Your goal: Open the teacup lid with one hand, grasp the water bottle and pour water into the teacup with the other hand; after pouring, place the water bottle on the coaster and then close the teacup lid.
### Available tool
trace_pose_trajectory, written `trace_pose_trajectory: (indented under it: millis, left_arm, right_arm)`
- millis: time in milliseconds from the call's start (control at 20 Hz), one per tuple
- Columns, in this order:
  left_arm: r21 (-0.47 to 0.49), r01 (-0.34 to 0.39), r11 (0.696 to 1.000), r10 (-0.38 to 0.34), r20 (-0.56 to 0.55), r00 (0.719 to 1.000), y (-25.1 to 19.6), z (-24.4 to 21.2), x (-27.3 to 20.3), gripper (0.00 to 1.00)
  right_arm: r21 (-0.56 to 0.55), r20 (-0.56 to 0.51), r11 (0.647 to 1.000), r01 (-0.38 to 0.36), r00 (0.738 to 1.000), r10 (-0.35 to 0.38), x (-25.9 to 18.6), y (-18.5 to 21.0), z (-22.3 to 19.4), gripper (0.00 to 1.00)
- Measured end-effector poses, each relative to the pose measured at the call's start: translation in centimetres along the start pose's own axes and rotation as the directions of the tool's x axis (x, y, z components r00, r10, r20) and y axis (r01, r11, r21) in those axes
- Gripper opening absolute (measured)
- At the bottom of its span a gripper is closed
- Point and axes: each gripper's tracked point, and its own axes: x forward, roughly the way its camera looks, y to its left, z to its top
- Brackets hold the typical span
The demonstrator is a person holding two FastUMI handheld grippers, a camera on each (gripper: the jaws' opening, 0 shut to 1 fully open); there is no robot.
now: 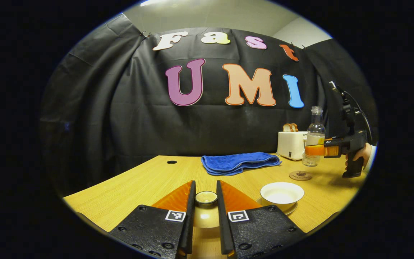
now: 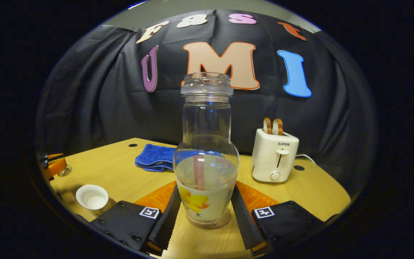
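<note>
My left gripper pinches the teacup lid off the open teacup. From there I see the coaster bare on the table. My right gripper clamps the upright water bottle; its view adds the toaster.

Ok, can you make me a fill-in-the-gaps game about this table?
The folded towel is ___.
The left gripper holds the teacup lid, so the teacup is ___.
The right gripper grips the water ___.
Missing words: blue, open, bottle.
</note>
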Motion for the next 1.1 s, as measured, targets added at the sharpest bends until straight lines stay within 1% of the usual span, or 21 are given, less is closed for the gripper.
trace_pose_trajectory:
  millis: [150, 250, 450, 600, 900, 1100]
  left_arm:
    - [0.001, 0.001, 1.000, -0.001, 0.001, 1.000, 0.0, 0.1, 0.0, 0.28]
    - [0.002, 0.001, 1.000, -0.001, 0.002, 1.000, 0.0, 0.0, 0.1, 0.28]
    - [0.002, 0.003, 1.000, -0.003, 0.002, 1.000, 0.0, 0.1, 0.0, 0.28]
    - [0.002, 0.003, 1.000, -0.003, 0.001, 1.000, -0.1, 0.0, 0.0, 0.28]
    - [0.001, 0.004, 1.000, -0.004, 0.002, 1.000, 0.0, 0.1, 0.1, 0.28]
    - [0.000, 0.005, 1.000, -0.005, 0.001, 1.000, -0.1, 0.0, 0.1, 0.28]
  right_arm:
    - [0.043, -0.027, 0.999, 0.000, 1.000, 0.001, -0.1, 0.4, -0.3, 0.80]
    - [0.034, -0.036, 0.999, 0.001, 0.999, 0.000, 0.0, 0.3, -0.3, 0.80]
    - [0.018, -0.046, 1.000, 0.001, 0.999, 0.000, 0.9, 0.5, -1.6, 0.80]
    - [0.021, -0.073, 1.000, 0.007, 0.997, -0.005, 1.7, 0.5, -2.6, 0.80]
    - [0.006, -0.063, 1.000, 0.009, 0.998, -0.009, 1.6, 0.5, -2.3, 0.80]
    - [0.024, -0.079, 1.000, 0.004, 0.997, -0.002, 1.9, 0.5, -2.6, 0.80]
